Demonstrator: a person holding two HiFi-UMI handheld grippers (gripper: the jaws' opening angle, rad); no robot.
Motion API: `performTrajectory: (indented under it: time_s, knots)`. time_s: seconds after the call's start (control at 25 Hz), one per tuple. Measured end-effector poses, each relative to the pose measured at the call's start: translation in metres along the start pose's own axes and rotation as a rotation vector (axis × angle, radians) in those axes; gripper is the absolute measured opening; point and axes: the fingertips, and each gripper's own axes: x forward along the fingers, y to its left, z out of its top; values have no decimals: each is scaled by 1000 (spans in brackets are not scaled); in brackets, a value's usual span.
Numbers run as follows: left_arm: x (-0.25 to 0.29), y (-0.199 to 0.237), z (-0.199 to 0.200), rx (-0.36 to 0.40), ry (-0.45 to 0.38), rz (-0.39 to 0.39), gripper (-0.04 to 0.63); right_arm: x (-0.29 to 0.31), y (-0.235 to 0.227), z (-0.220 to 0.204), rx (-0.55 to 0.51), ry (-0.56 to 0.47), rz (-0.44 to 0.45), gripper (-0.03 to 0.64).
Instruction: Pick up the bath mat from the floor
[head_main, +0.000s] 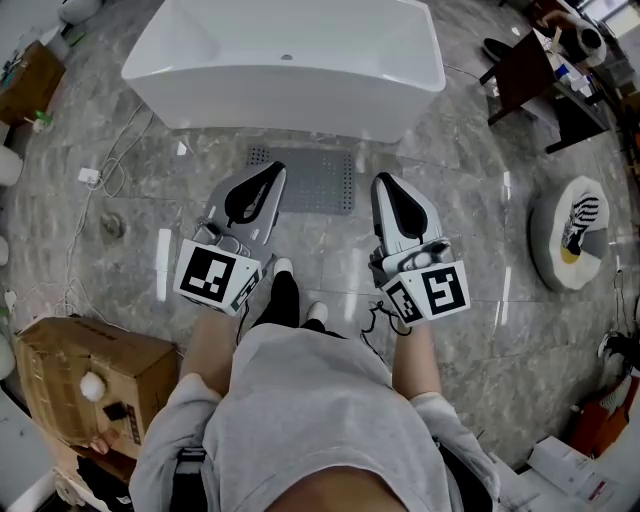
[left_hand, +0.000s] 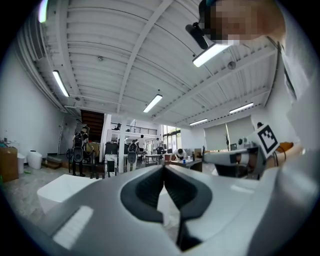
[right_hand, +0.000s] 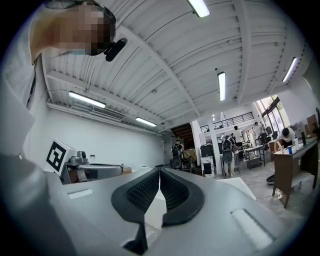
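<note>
**A:** Bath mat (head_main: 310, 182): where is it, and have you got hold of it?

**B:** No, I haven't. It lies flat on the floor straight ahead of my feet. It's a grey, dotted rectangle with its far edge just beside the near wall of the bathtub (head_main: 285, 70). Nothing touches it.

**A:** And your claws?

**B:** My left claw (head_main: 274, 172) is pressed together, pad against pad, with nothing between. My right claw (head_main: 383, 182) is the same, tips meeting and empty. I hold both out level in front of me. From my head, the left one shows over the mat's left edge and the right one just off its right edge. Their own cameras look across the room rather than at the floor, so I judge both are well above the mat.

**A:** So how far along are you?

**B:** At the start, I'd say. I'm lined up with the mat, but none of the lift is done.

**A:** What's left?

**B:** All of the handling. I have to stoop, tip a claw toward the floor, spread it, pinch an edge of the mat and raise it clear. The mat looks thin and the stone floor smooth, so getting a pad under the edge may be the fiddly part.
</note>
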Motion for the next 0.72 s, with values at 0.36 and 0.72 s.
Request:
performTrajectory:
  time_s: [0.36,0.72]
  knots:
    - [38,65,-6,-3,5,-42,0,68,-11,-4,5,2,-48,8]
    - [55,111,-17,-27,9,-78,0,111,-12,-12,12,5,-95,8]
